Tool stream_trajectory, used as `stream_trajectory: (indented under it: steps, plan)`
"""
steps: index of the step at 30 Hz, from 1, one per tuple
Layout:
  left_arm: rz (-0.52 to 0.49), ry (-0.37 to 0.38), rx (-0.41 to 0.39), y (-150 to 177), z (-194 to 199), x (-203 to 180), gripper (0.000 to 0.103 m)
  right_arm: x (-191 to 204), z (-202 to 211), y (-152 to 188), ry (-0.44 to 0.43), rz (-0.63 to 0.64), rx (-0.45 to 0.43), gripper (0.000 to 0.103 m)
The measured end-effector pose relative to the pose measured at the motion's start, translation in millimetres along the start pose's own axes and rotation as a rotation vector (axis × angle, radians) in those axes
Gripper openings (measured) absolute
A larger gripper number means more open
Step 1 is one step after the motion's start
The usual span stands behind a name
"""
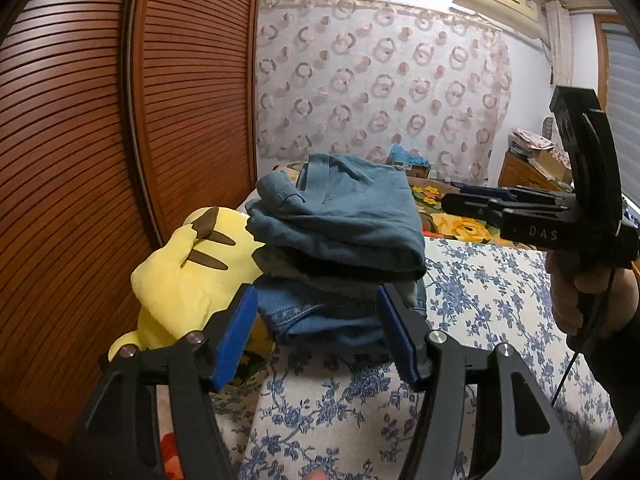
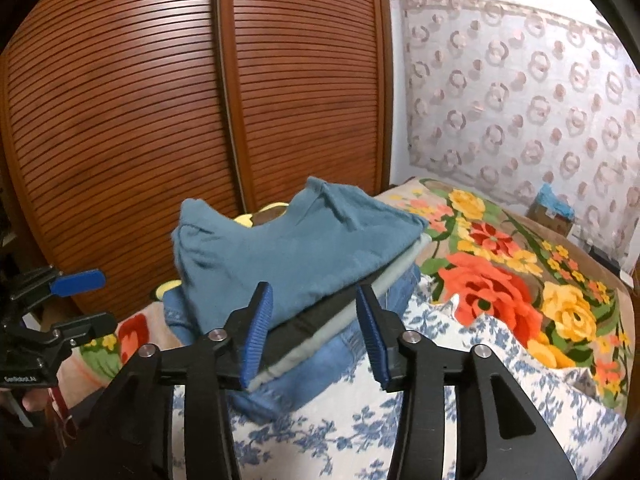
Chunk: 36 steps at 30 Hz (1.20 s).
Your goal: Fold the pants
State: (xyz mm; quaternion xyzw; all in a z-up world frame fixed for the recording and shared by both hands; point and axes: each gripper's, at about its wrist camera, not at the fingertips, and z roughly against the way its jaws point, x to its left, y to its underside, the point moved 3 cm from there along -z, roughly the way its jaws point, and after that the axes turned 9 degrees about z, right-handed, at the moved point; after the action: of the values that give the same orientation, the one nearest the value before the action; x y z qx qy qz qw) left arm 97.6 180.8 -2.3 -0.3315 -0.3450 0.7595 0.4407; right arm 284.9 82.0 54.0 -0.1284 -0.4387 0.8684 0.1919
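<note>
Folded teal-blue pants [image 1: 340, 216] lie on top of a stack of folded clothes, over a dark and a grey garment and denim jeans [image 1: 320, 316]. The same pants [image 2: 280, 248] and jeans [image 2: 304, 372] show in the right wrist view. My left gripper [image 1: 316, 320] is open and empty, just short of the stack's near side. My right gripper [image 2: 314, 328] is open and empty, its fingers around the stack's near edge without holding it. The right gripper shows from the side in the left wrist view [image 1: 456, 196].
The stack rests on a blue-flowered white sheet [image 1: 480, 300] over a bright floral blanket [image 2: 520, 280]. A yellow plush toy [image 1: 188, 276] lies left of the stack. A slatted wooden wardrobe [image 2: 200, 120] stands behind. A cluttered dresser [image 1: 532, 160] is at far right.
</note>
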Motion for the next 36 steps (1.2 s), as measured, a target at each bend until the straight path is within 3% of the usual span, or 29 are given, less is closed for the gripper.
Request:
stream_trajectory:
  steps: [5,7,11,23,36]
  plan:
    - [-0.004,0.025,-0.007,6.1,11.7,-1.2,0.061,5.1,11.2,9.6,0.02,-0.023,-0.003,0.058]
    - [0.004,0.054,-0.007,8.8,17.4,-2.2,0.061,8.2,17.5,13.8,0.027,-0.027,-0.002,0.059]
    - [0.0,0.021,-0.022,9.7,24.5,-6.5,0.061,11.5,26.7,19.7,0.038,-0.038,-0.008,0.06]
    - [-0.02,0.041,-0.036,16.2,38.5,-17.0,0.061,26.6,70.4,41.8,0.092,-0.07,-0.039,0.07]
    - [-0.078,0.12,-0.029,32.1,48.6,-52.8,0.062,35.6,129.3,80.1,0.193,-0.132,-0.059,0.073]
